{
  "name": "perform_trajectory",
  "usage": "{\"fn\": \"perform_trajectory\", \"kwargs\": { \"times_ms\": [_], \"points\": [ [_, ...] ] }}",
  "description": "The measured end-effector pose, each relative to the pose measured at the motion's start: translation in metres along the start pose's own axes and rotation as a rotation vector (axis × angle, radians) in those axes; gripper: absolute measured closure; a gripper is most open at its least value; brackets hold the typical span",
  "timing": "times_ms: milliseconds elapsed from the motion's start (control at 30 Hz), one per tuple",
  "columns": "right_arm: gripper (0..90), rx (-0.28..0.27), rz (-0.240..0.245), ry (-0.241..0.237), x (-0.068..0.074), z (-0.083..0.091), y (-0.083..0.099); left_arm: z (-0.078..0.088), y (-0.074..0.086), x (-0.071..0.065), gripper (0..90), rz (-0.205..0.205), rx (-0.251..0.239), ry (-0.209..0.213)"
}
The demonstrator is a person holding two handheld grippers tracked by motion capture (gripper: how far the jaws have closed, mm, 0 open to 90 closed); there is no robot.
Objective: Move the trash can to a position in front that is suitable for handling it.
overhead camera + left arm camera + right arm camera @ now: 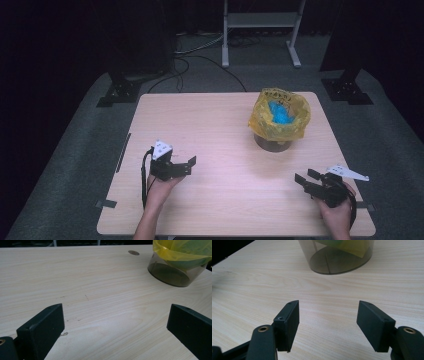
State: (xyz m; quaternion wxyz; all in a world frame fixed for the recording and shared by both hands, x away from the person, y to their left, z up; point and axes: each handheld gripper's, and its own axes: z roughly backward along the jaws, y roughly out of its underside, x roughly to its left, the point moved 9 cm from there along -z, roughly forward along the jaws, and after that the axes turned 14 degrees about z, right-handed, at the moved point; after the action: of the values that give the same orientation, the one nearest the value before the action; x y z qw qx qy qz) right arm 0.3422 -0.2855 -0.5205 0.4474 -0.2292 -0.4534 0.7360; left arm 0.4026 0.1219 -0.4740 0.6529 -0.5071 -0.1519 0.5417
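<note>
I hold my left hand-held gripper [186, 165] low over the pale wood-grain bench [210, 130], at about eight o'clock from the bench's middle. Its two black jaws stand wide apart with nothing between them. In the left gripper view [113, 322] bare bench shows under the gap.

My right hand-held gripper [306, 178] sits at about four o'clock from the bench's middle, near the front right corner. Its jaws are also spread apart and empty, and in the right gripper view [328, 315] they aim at the container ahead.

That container is a round, smoky, see-through plastic bin [272, 144] lined with a crinkled yellow plastic bag [280, 116] whose rim folds out over the top. It stands upright at about one o'clock from the bench's middle, well apart from both grippers. Something bright blue [280, 114] lies inside the bag; I cannot tell what it is.

A small round mark [133, 252] shows on the bench just beside the bin in the left gripper view.
</note>
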Motion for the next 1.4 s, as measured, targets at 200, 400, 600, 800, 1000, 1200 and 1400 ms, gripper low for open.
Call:
{"fn": "perform_trajectory", "kwargs": {
  "times_ms": [200,400,600,800,1000,1200,1400],
  "points": [
    [34.1,0.001,-0.010,-0.003,-0.001,0.000,0.001,-0.001,0.001,0.000,0.0,0.007,0.006,0.000],
    [34.1,-0.015,-0.044,-0.009,-0.001,0.003,-0.008,-0.002,0.001,0.001,0.0,0.014,0.006,0.004],
    [34.1,-0.033,-0.055,-0.029,-0.001,0.005,-0.027,0.000,0.001,0.001,0.0,0.014,0.007,0.006],
    [33.8,-0.058,-0.057,-0.029,-0.006,0.010,-0.065,-0.001,0.001,0.000,0.0,0.015,0.009,0.010],
    [33.8,-0.071,-0.093,-0.019,-0.018,0.006,-0.096,-0.001,0.001,0.002,0.0,0.023,0.012,0.009],
    [33.8,-0.085,-0.137,0.015,-0.036,-0.002,-0.127,0.000,0.000,0.003,0.0,0.025,0.007,0.010],
    [34.6,-0.088,-0.186,0.071,-0.053,-0.015,-0.152,0.001,-0.001,0.004,0.0,0.030,0.007,0.009]
  ]
}}
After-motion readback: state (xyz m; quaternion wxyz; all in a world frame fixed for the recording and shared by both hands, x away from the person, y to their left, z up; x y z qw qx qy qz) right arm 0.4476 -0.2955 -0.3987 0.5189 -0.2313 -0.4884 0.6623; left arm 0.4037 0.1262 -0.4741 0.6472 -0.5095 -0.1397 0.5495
